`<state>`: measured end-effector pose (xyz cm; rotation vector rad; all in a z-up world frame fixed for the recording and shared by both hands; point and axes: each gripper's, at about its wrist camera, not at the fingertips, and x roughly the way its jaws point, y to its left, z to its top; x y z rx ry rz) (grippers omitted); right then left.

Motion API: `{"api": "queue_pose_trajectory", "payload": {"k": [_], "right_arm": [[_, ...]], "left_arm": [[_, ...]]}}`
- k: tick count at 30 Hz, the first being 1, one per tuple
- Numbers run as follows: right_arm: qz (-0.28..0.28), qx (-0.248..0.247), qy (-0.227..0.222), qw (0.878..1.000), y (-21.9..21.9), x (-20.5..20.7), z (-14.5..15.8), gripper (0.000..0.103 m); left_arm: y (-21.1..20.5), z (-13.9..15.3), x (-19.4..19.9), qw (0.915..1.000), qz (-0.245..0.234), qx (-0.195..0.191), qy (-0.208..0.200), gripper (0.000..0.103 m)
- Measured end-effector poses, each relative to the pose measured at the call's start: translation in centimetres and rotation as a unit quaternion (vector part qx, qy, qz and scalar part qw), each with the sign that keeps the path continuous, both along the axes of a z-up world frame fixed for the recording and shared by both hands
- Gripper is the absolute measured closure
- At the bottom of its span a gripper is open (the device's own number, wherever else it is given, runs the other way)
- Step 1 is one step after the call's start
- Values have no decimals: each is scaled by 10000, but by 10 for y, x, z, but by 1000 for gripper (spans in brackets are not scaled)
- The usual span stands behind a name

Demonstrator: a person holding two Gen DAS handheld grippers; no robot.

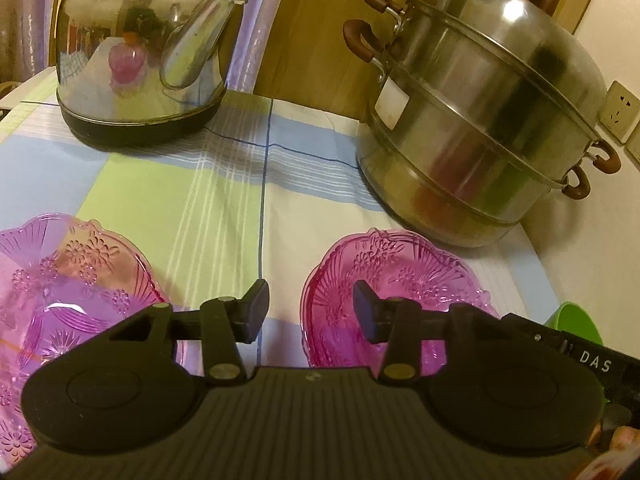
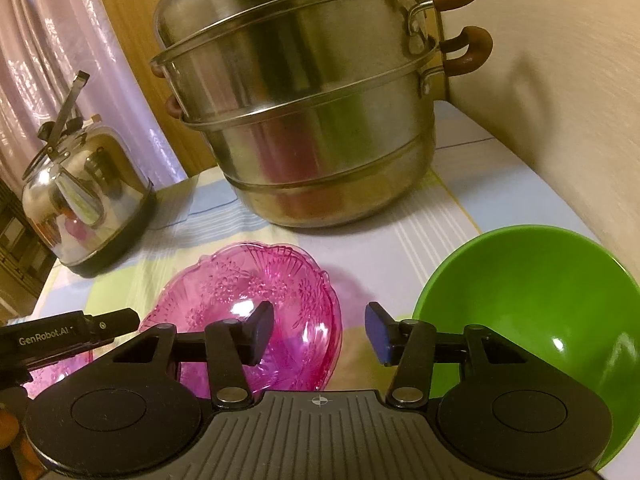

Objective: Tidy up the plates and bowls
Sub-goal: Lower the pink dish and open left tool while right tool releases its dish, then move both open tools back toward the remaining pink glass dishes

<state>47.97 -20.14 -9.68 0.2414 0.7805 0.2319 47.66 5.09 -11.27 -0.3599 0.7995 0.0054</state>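
Two pink cut-glass bowls sit on the checked tablecloth [image 1: 224, 208]: one at the lower left [image 1: 60, 280], one just right of centre [image 1: 400, 276]. My left gripper [image 1: 310, 312] is open, its fingers straddling the left rim of the centre bowl without pressing on it. In the right wrist view the same centre pink bowl [image 2: 248, 292] lies left of a green bowl [image 2: 532, 300]. My right gripper [image 2: 320, 332] is open, with the pink bowl's right rim between its fingers, not pinched. A sliver of the green bowl [image 1: 576, 320] shows past the other gripper's body.
A shiny steel kettle [image 1: 140, 52] stands at the back left and a tall two-tier steel steamer pot [image 1: 480, 120] at the back right, close behind the bowls. A wall with a socket [image 1: 620, 108] bounds the table's right side. Curtains hang behind.
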Motion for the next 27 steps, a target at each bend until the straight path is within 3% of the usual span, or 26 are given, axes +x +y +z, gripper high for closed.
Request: {"api": "queue_pose_trajectory", "payload": {"k": [13,27], "right_arm": [[-53,9,-46,10000,-2,-10,16,52],[-92,314,-227,9992,2,-35,63,52]], "left_arm": [[-1,20,-9,9999,-104,-15,-78,60],[22,79,-41,9996,-37,13,-293,43]]}}
